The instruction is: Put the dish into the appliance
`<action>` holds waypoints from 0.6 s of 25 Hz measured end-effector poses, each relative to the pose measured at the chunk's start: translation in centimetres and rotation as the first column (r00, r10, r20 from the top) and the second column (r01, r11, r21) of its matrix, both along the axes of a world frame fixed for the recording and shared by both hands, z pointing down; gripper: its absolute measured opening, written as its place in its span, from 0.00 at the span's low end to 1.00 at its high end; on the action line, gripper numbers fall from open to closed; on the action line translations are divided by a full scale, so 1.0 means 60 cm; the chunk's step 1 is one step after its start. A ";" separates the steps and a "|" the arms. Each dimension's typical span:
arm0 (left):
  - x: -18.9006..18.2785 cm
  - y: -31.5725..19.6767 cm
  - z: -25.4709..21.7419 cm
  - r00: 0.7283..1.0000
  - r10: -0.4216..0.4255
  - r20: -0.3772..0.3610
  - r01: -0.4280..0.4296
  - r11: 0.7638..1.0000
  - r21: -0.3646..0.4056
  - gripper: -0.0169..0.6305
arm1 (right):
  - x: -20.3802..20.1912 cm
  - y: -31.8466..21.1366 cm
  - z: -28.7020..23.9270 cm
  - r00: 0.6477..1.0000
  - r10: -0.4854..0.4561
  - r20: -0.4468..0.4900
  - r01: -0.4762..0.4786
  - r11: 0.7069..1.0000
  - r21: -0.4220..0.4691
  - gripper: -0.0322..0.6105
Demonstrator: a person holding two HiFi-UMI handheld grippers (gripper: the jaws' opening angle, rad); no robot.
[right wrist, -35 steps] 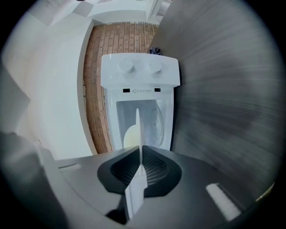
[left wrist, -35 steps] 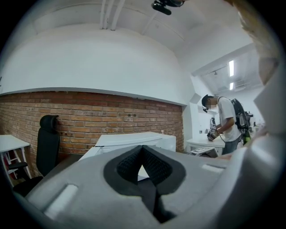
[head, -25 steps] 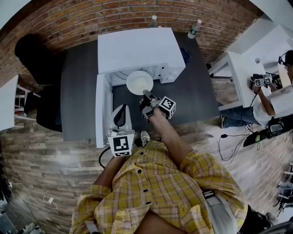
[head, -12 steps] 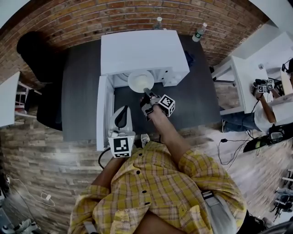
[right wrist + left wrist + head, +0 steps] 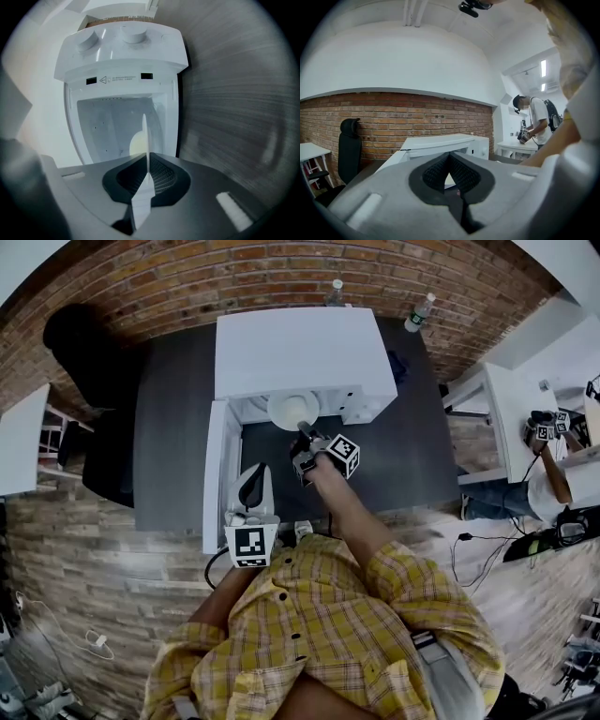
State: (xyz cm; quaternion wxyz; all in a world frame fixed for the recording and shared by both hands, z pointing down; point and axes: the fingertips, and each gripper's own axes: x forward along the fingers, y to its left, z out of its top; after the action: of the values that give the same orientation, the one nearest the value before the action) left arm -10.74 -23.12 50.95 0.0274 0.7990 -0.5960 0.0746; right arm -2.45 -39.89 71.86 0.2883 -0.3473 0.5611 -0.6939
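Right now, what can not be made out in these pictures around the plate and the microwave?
- Floor of the microwave: head view, hidden under its roof and the plate.
- Plate's face: right gripper view, seen only edge-on in the right gripper.
- Print on the label under the knobs: right gripper view, too small.
- Microwave's cavity: left gripper view, mostly behind the left gripper.

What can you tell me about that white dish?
The dish is a round, plain white plate, smooth like ceramic or plastic. It lies roughly level, its near rim pinched between the jaws of the right gripper, so that gripper's view shows it edge-on. It hangs at the mouth of the open white appliance.
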 end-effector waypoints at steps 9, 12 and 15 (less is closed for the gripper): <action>-0.010 0.000 0.003 1.000 -0.010 0.016 0.010 1.000 -0.012 0.02 | -0.018 -0.016 0.030 1.000 -0.006 -0.021 0.005 0.999 -0.047 0.08; -0.015 -0.002 0.004 1.000 -0.020 0.013 0.020 1.000 -0.015 0.02 | -0.021 -0.025 0.036 1.000 -0.005 -0.022 0.004 0.999 -0.054 0.08; -0.019 -0.004 0.007 1.000 -0.028 0.007 0.028 0.999 -0.019 0.02 | -0.024 -0.034 0.040 1.000 -0.004 -0.019 0.003 0.998 -0.066 0.08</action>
State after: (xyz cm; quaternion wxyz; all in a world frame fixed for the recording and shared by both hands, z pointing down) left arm -11.88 -23.38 51.36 0.0340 0.7901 -0.6065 0.0826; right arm -3.90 -41.94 74.26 0.2702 -0.3622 0.5410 -0.7093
